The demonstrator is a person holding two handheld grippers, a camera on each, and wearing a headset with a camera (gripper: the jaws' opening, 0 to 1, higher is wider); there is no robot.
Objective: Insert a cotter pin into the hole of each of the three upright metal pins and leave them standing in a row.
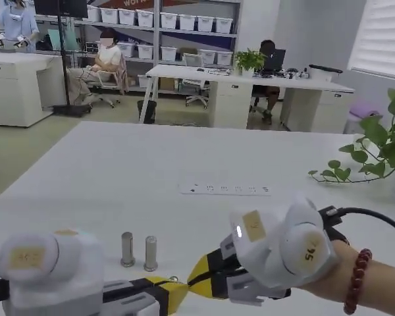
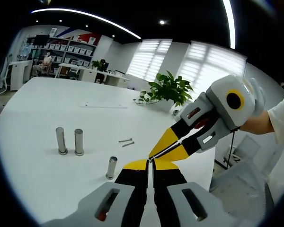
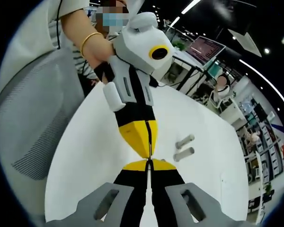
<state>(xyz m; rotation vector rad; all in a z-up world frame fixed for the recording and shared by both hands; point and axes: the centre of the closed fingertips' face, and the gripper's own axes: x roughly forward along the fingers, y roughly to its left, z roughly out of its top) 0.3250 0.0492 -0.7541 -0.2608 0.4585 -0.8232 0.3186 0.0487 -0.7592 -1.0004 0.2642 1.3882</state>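
Left gripper [image 2: 150, 164]: jaws pressed together, tip to tip with right gripper [image 3: 150, 165], jaws likewise closed; anything pinched too small to tell | Three metal pins [image 2: 79, 142] stand on white table [image 2: 33, 99]: two side by side, third pin [image 2: 112, 167] apart, nearer the tips | Two cotter pins [image 2: 125, 140] lie loose beyond | Shelf bins [image 1: 148, 18]: contents hidden.

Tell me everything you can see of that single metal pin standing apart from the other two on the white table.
The lone metal pin is a short, silvery cylinder, seemingly polished steel, with a darker top end and what looks like a slightly wider foot. It stands on end on the white table, off to one side of the other two pins and clear of them. Only the table touches it. Any hole or cotter pin in it is too small to tell.
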